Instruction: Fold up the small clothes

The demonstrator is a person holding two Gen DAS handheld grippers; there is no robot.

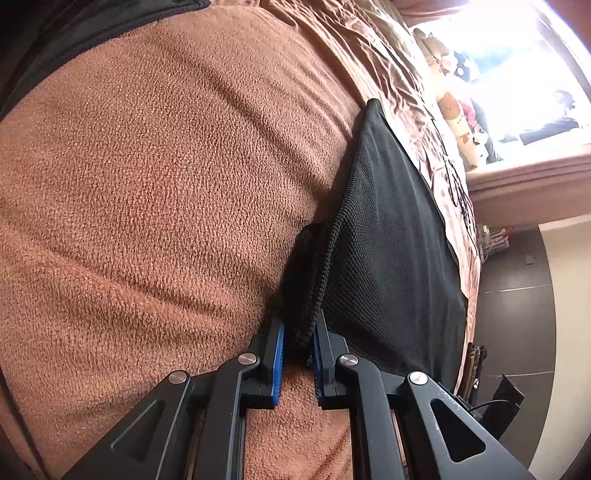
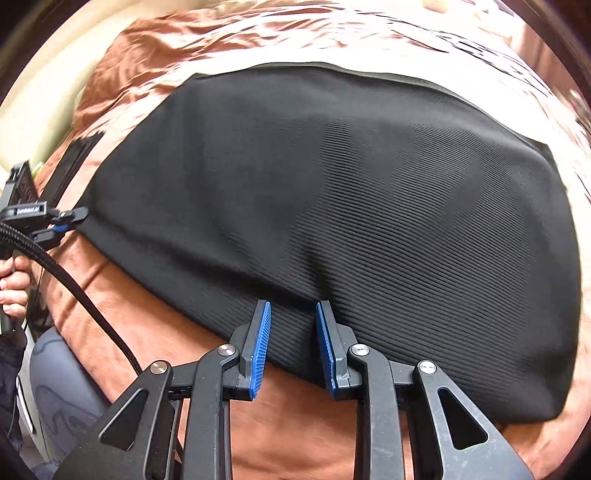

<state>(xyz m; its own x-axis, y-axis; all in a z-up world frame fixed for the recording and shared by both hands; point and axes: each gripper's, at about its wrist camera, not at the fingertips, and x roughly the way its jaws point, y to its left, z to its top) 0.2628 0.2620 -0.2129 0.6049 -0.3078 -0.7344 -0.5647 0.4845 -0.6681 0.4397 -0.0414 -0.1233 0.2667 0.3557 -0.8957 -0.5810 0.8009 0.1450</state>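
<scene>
A black knit garment (image 2: 332, 184) lies spread over a brown fleece blanket (image 2: 295, 424). In the left wrist view its bunched corner (image 1: 306, 280) sits pinched between the blue pads of my left gripper (image 1: 298, 325), and the rest of the cloth (image 1: 388, 221) stretches away to the right. The right wrist view shows that same left gripper (image 2: 68, 223) at the garment's left corner, held by a hand (image 2: 14, 280). My right gripper (image 2: 293, 306) straddles the near edge with its jaws apart. Both blue pad faces show, and the cloth lies flat between them with a small pucker just ahead.
The fleece blanket (image 1: 166, 184) covers a bed with a shiny brown sheet (image 2: 147, 40) beyond it. Another dark cloth (image 1: 110, 14) lies at the far top left. Plush toys (image 1: 458, 118) sit by a bright window (image 1: 517, 74). Dark floor (image 1: 517, 314) runs beside the bed.
</scene>
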